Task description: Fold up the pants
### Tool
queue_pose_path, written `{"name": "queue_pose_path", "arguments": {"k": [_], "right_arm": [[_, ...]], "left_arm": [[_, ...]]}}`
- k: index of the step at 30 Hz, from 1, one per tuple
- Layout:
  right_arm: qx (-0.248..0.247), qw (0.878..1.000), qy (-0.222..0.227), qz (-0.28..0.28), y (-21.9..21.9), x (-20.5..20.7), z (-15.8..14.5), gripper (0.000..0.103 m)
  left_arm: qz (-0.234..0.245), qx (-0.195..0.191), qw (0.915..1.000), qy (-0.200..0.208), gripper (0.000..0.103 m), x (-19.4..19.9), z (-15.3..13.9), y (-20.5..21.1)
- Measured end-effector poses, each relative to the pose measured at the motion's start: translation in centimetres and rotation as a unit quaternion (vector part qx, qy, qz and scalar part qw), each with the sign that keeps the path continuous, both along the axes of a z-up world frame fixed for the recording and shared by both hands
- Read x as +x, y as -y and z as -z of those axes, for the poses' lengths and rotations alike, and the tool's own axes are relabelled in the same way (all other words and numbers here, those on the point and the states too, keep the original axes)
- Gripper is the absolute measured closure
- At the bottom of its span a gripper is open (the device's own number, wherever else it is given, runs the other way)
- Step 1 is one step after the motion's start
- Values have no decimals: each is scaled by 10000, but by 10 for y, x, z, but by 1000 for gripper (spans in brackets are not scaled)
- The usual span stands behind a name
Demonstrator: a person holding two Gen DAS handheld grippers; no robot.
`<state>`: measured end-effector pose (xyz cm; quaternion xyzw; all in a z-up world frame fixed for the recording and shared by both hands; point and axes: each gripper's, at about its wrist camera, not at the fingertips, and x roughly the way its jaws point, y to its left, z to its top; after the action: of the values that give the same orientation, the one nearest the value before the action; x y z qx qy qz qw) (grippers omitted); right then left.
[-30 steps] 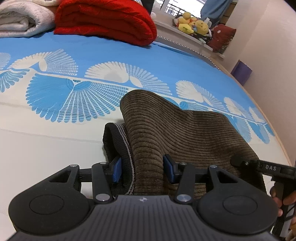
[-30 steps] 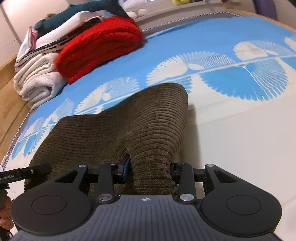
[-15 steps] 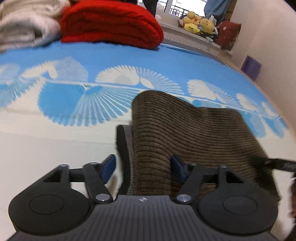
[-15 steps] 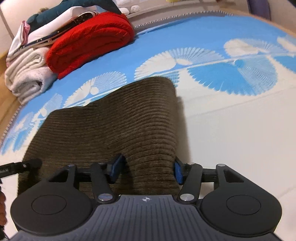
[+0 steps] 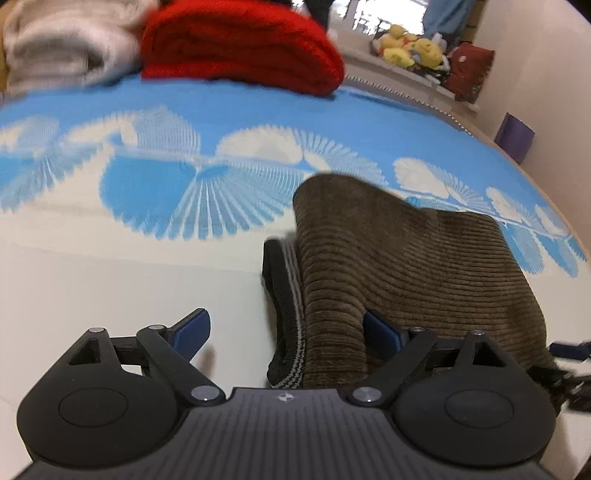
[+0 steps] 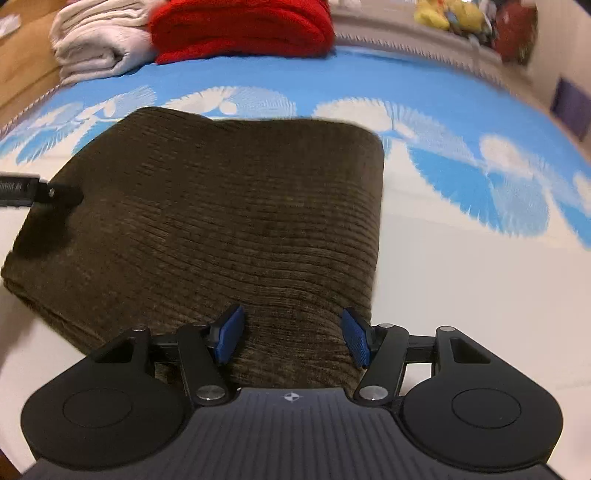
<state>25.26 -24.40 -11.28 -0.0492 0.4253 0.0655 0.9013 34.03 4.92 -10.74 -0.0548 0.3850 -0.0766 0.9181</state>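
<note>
Pants: I see the brown corduroy pants [image 6: 229, 221] folded into a block on the bed [image 5: 92, 280], on its white stretch near the blue band.
Left claw [image 5: 286, 334]: released, fingers spread wide around the dark waistband end.
Right claw [image 6: 291, 339]: released, blue pads [image 6: 231, 334] apart over the near edge.
Far edge: red blanket [image 6: 240, 27] beside white towels [image 6: 96, 40].

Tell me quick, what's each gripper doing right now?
Left gripper: open, holding nothing, straddling the brown pants edge.
Right gripper: open, holding nothing, over the pants.
</note>
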Motion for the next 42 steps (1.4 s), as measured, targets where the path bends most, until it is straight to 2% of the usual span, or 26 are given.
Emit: {"name": "queue_pose_path", "arguments": {"k": [5, 7, 8, 9, 11, 14, 17, 20, 21, 22, 23, 24, 27, 30, 34, 36, 40, 42], "right_arm": [[375, 9987, 329, 102, 11, -26, -29, 43], [480, 9981, 384, -5, 11, -35, -32, 43], [522, 9981, 296, -137, 8, -36, -28, 44], [502, 9984, 131, -232, 5, -32, -22, 44], [188, 9992, -168, -300, -5, -26, -1, 42], [-118, 9992, -59, -381, -17, -25, 1, 42], [135, 9994, -63, -303, -11, -28, -14, 43], [334, 9984, -138, -433, -10, -34, -17, 42], [200, 9982, -263, -499, -14, -33, -9, 41], [-38, 9977, -311, -604, -21, -32, -1, 37], [-291, 9962, -263, -772, -29, -34, 4, 29], [-466, 9945, -228, -907, -37, -37, 5, 26], [-649, 9931, -133, -968, -46, -41, 4, 25], [-247, 9970, 50, -736, -37, -42, -12, 26], [358, 9977, 559, -150, -32, -58, -37, 14], [621, 9940, 899, 38, -32, -73, -45, 13], [1003, 9811, 1426, 836, -23, -125, -36, 7], [1053, 9757, 1417, 1298, -19, -142, -22, 7]], "left_arm": [[563, 37, 9980, 276, 9, -35, -18, 7], [707, 375, 9967, 131, 9, -39, -7, 15], [730, 621, 9954, -58, 9, -36, 4, 20], [749, 676, 9948, -171, 7, -34, 14, 22], [526, 481, 9971, -274, 2, -32, 21, 18], [518, 407, 9975, -257, 3, -35, 14, 13], [692, 348, 9970, -35, 3, -47, 3, 12], [823, 828, 9931, -111, 2, -48, 15, 20], [810, 806, 9933, -167, 2, -46, 19, 20], [740, 696, 9946, -212, 2, -44, 19, 19], [701, 617, 9953, -256, 2, -43, 16, 16], [697, 585, 9955, -253, 2, -42, 13, 16], [686, 576, 9960, -28, 2, -50, -3, 16], [720, 382, 9966, 127, 0, -64, -22, 14], [535, 192, 9973, 464, 0, -95, -48, 14], [299, 156, 9981, 524, 0, -113, -56, 15], [208, 342, 9985, 381, 0, -148, -55, 20], [142, 316, 9987, 363, 0, -170, -41, 19]]}}
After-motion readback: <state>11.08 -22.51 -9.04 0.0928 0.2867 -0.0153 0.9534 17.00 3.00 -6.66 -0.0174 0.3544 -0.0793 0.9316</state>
